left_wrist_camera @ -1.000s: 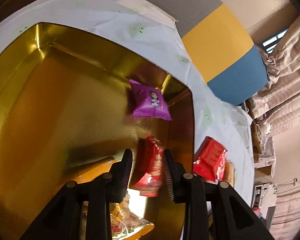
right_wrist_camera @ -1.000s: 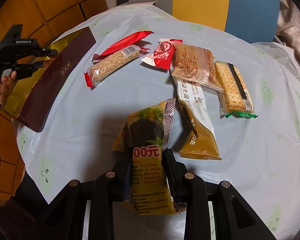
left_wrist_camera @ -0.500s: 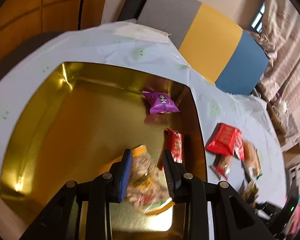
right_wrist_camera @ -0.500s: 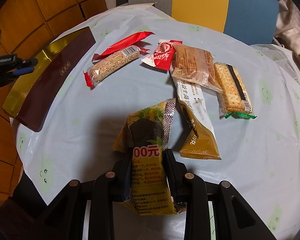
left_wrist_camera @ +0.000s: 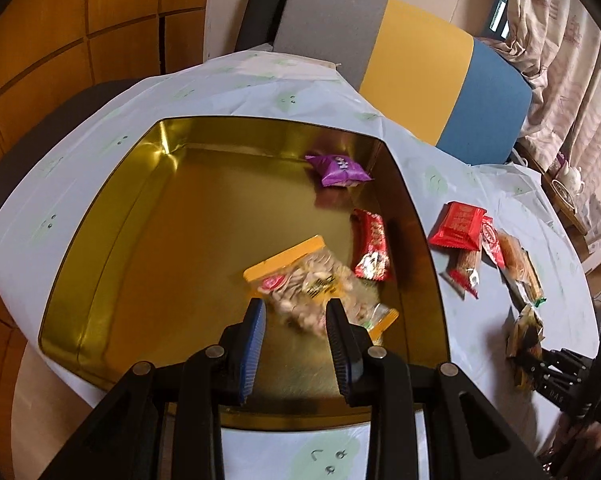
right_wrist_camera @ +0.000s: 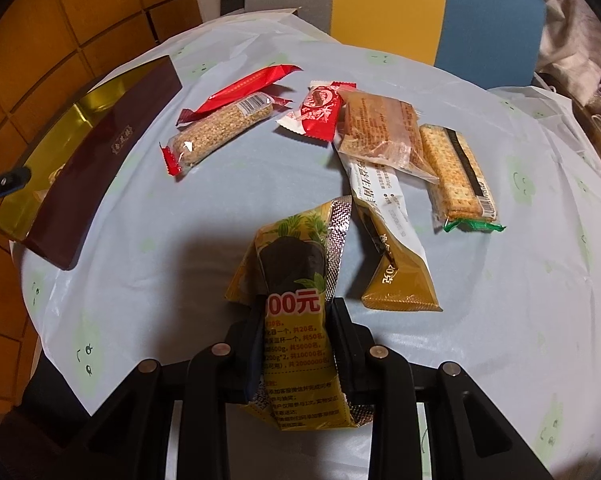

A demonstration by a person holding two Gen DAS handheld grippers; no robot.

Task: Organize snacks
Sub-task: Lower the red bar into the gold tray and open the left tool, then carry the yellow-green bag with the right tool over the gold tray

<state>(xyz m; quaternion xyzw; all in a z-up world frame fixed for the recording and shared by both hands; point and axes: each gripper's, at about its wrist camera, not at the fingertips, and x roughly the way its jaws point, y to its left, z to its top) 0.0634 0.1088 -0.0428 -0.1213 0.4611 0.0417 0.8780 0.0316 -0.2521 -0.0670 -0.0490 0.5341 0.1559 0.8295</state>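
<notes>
A home living or dining room, suggested by floral curtains (left_wrist_camera: 560, 60) at 2 o'clock, a grey, yellow and blue upholstered seat (left_wrist_camera: 400, 64) at 12 o'clock, wood-panelled wall (left_wrist_camera: 80, 24) at 10 o'clock, a cloth-covered table (right_wrist_camera: 500, 280)

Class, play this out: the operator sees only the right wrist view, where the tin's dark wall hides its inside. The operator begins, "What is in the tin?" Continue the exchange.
Observer: Three snacks lie in the tin: a purple packet, a red packet and a nut bag.
Operator: Is the left tool carrying anything?
Observer: No. The left tool has nothing between its pads; the nut bag lies on the tin floor beyond it.
Operator: Where in the tin is the purple packet?
Observer: In the far right corner, apart from the other two.
</notes>
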